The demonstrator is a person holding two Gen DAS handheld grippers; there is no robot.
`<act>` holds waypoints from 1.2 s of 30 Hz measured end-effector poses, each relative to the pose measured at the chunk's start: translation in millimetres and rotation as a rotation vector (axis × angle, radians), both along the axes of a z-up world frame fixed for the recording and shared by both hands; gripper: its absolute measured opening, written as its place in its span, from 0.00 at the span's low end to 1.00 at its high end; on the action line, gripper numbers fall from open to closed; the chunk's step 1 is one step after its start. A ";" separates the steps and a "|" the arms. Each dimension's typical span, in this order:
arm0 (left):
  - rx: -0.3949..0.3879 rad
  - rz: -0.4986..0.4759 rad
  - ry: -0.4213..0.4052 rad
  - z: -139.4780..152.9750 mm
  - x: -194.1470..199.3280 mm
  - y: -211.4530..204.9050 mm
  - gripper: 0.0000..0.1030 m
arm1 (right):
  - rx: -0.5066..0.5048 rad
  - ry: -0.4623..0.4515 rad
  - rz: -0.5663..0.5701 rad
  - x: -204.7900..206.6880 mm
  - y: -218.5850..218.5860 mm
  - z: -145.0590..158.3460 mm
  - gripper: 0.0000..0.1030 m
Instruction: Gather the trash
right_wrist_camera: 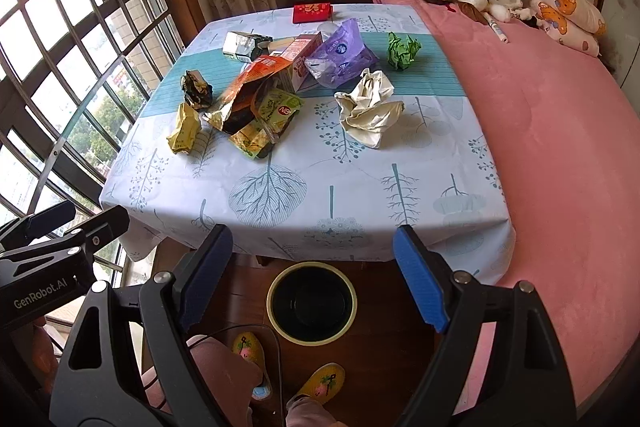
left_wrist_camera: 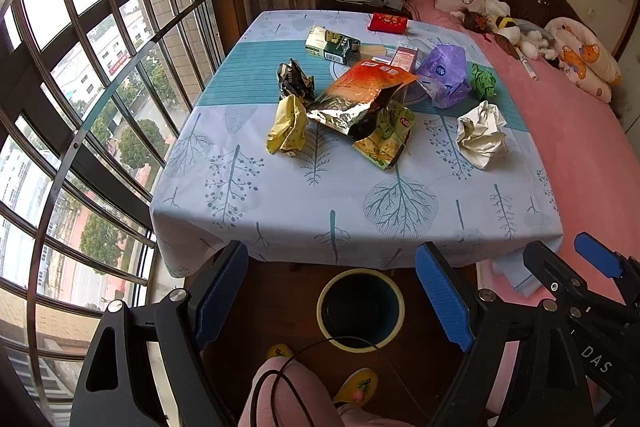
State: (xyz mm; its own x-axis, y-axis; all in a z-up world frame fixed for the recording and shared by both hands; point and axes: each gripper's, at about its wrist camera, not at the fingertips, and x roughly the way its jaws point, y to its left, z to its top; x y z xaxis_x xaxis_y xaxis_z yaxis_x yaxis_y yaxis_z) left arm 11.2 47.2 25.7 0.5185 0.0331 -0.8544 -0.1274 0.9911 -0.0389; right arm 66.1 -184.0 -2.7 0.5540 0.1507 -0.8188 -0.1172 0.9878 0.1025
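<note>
Here, from the left wrist view, the left gripper [left_wrist_camera: 332, 291] hangs above the near table edge with its blue pads spread wide and nothing between them. The litter sits mid-table on the tree-print tablecloth [left_wrist_camera: 280, 195]: a crumpled yellow wrapper [left_wrist_camera: 287, 126], a torn orange foil bag [left_wrist_camera: 360, 95], a black-and-gold wrapper [left_wrist_camera: 295, 79], a green snack packet [left_wrist_camera: 386, 139], a purple plastic bag [left_wrist_camera: 446, 75], a green paper wad [left_wrist_camera: 483, 81] and a crumpled white paper ball [left_wrist_camera: 481, 135]. The bin [left_wrist_camera: 361, 309] stands on the floor just under the near edge and looks empty.

From the right wrist view, the right gripper [right_wrist_camera: 312, 277] is likewise agape and empty, above the bin [right_wrist_camera: 312, 301]. The white paper ball [right_wrist_camera: 368, 111] lies nearest it, apart from the heap around the orange foil bag [right_wrist_camera: 248, 87].

All of this should be light and yielding. Foil will likely slip and spring back, so pinch a crumpled ridge, not a flat face; the paper wads should take a squeeze across the middle.
</note>
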 end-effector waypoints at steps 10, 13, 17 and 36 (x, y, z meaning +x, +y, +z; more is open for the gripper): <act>-0.041 0.027 0.031 -12.7 56.5 46.0 0.85 | 0.026 -0.015 -0.060 37.2 16.6 -0.1 0.79; -0.052 0.017 0.059 -21.4 83.9 62.5 0.85 | 0.036 0.001 -0.093 51.4 26.7 -4.6 0.78; -0.052 -0.004 0.107 -40.5 126.5 84.9 0.85 | 0.047 0.054 -0.136 79.2 44.1 -17.2 0.75; -0.034 -0.153 0.274 -150.5 272.1 110.9 0.80 | 0.000 0.197 -0.267 162.5 108.2 -75.5 0.70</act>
